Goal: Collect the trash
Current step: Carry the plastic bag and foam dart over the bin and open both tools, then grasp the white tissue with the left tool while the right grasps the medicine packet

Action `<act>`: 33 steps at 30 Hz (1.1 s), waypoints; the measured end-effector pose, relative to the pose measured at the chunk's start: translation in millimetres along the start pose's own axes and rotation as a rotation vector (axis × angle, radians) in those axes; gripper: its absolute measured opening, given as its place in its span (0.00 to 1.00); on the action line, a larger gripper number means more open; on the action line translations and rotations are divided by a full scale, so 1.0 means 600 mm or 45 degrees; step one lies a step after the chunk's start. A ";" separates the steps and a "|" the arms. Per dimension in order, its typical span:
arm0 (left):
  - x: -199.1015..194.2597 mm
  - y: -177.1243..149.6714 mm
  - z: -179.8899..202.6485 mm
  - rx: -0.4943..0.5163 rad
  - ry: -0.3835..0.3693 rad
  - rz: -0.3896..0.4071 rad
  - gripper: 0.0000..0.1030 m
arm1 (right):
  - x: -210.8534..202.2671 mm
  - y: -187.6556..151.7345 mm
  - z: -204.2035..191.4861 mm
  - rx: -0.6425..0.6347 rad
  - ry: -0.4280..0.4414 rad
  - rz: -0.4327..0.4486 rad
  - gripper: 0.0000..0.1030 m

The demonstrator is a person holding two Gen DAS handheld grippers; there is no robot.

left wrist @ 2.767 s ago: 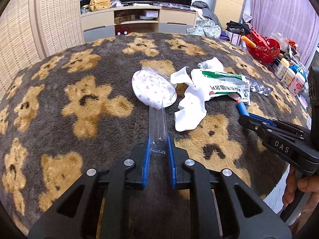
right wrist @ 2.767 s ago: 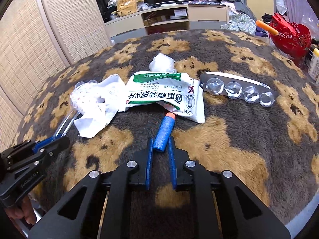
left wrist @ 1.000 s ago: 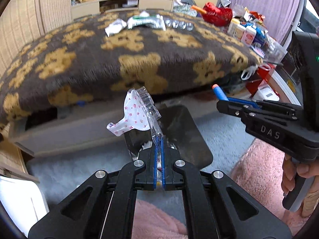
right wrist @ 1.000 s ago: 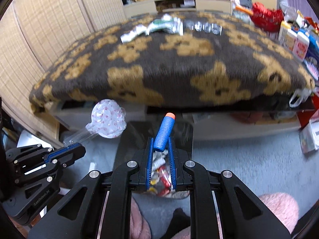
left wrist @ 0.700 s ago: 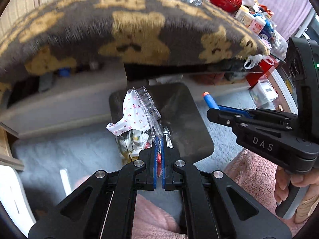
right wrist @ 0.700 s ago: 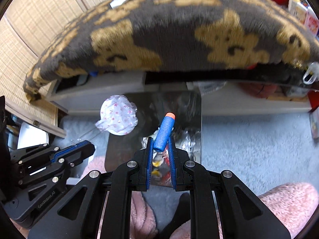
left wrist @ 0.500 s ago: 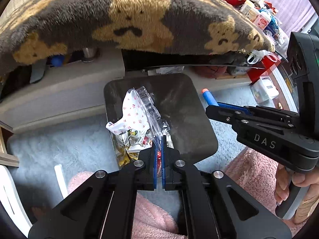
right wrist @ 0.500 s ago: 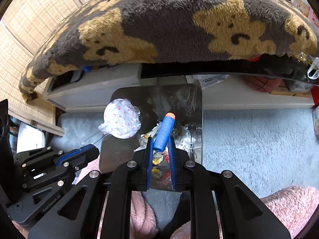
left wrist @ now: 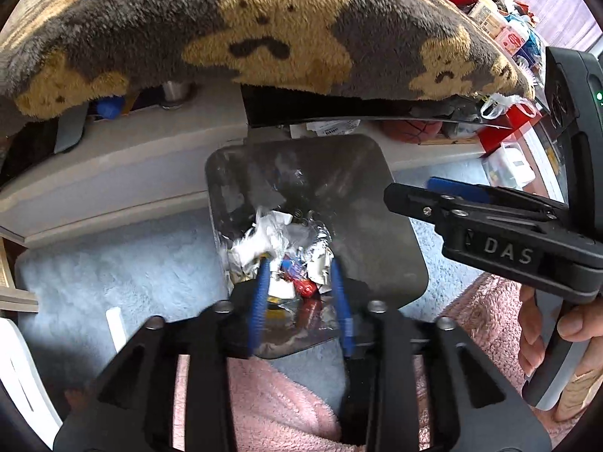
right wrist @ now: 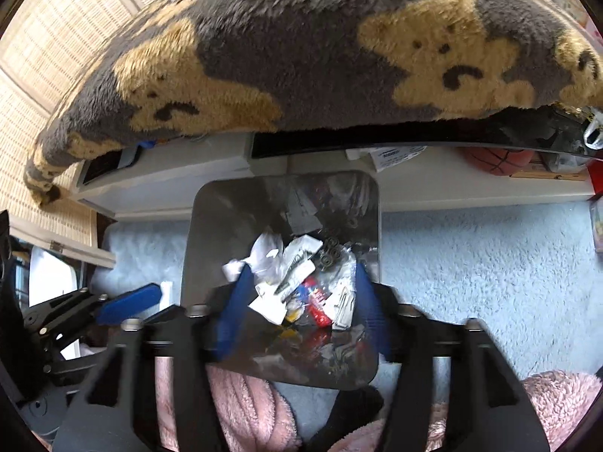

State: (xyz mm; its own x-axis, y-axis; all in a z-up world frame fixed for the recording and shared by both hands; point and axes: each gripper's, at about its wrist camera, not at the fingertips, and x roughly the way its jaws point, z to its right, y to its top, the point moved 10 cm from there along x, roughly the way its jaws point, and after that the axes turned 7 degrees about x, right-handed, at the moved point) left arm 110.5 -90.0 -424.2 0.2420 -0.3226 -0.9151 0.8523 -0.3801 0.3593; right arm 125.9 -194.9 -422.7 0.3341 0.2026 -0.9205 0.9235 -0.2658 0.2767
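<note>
A shiny metal trash bin (left wrist: 361, 188) stands on the floor under the table edge, also in the right wrist view (right wrist: 211, 222). It holds crumpled wrappers and paper (left wrist: 279, 248) (right wrist: 301, 282). My left gripper (left wrist: 299, 293) is open and empty right above the bin. My right gripper (right wrist: 299, 293) is open and empty above the bin too. The right gripper shows from the side in the left wrist view (left wrist: 452, 196), and the left gripper in the right wrist view (right wrist: 128, 301). The dropped packet and foam dart cannot be told apart from the other trash.
The table with the grey bear-pattern blanket (left wrist: 264, 37) (right wrist: 301, 56) overhangs the bin. A pale blue rug (right wrist: 471, 263) covers the floor. Pink fuzzy slippers (left wrist: 279, 406) lie below the grippers. A basketball (right wrist: 497, 160) and red boxes (left wrist: 501, 128) sit under the table.
Both grippers have opened over the bin. The clear packet with the dotted paper has left my left gripper and the blue foam dart has left my right gripper.
</note>
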 end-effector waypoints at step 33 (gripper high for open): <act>-0.179 0.250 -0.112 0.001 0.222 0.350 0.92 | -0.163 0.291 0.003 0.038 0.030 0.381 0.97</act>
State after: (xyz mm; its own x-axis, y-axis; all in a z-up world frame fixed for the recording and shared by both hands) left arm 243.5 -53.9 -284.1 0.5392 -0.2597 -0.8011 0.7435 -0.3000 0.5976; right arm 254.1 -262.8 -284.9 0.5952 0.1324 -0.7926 0.7773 -0.3448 0.5262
